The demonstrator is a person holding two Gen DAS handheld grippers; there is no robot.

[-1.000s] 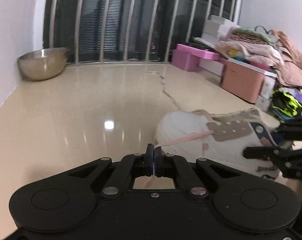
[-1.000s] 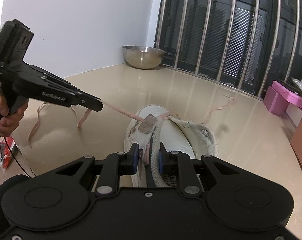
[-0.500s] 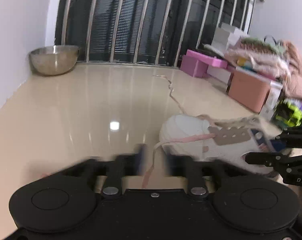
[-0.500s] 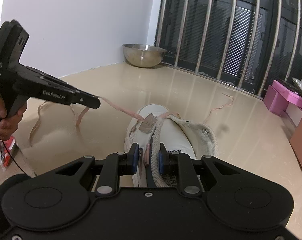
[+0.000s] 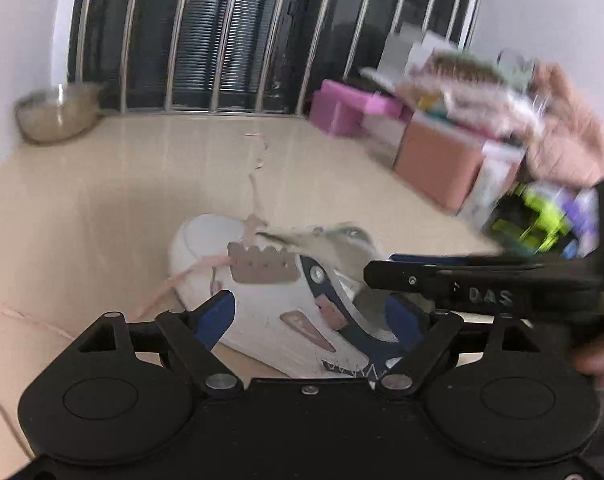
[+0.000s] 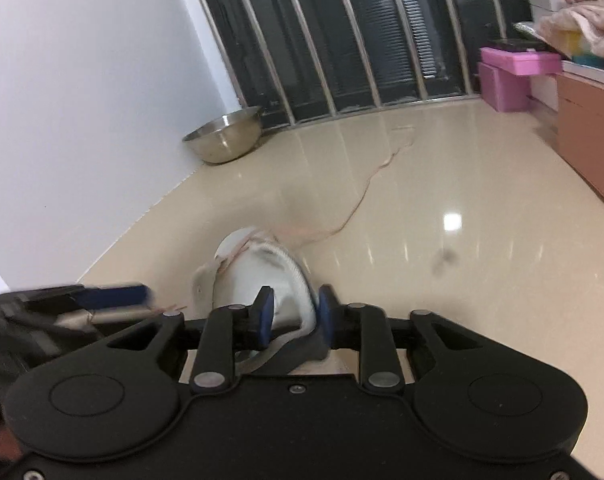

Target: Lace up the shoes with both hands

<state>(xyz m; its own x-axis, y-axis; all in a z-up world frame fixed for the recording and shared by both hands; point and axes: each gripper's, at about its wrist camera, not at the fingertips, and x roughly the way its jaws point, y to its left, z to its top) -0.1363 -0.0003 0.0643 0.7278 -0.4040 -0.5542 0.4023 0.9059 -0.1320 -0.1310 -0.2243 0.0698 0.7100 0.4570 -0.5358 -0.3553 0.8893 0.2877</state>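
Left wrist view shows your left gripper (image 5: 318, 316) with its blue-padded fingers (image 5: 215, 316) spread wide apart, nothing between them but the side of the white low-top sneaker with navy heel trim (image 5: 269, 304) lying on the glossy beige floor (image 5: 101, 200). The sneaker's taupe eyelet panel (image 5: 259, 266) faces this camera. A pale pink flat shoelace (image 5: 169, 284) leaves the panel toward the lower left and runs loose over the floor; its other end trails away from the toe toward the dark barred window (image 5: 229, 32). Your right gripper (image 5: 386, 274) reaches in from the right edge, its tips at the sneaker's collar; from here you cannot tell exactly what it pinches.

In the right wrist view, your right gripper (image 6: 291, 314) has its fingers partly closed, clamped on the sneaker's (image 6: 261, 276) white collar rim, which passes between the blue pads (image 6: 265, 312). The far shoelace (image 6: 362, 200) end curves across the floor (image 6: 462, 280) toward the window. Your left gripper (image 6: 113, 296) shows blurred at the left edge. A round stainless steel bowl (image 6: 223, 140) sits in the corner by the white wall (image 6: 81, 100), and pink storage boxes (image 6: 514, 72) stand at the right.
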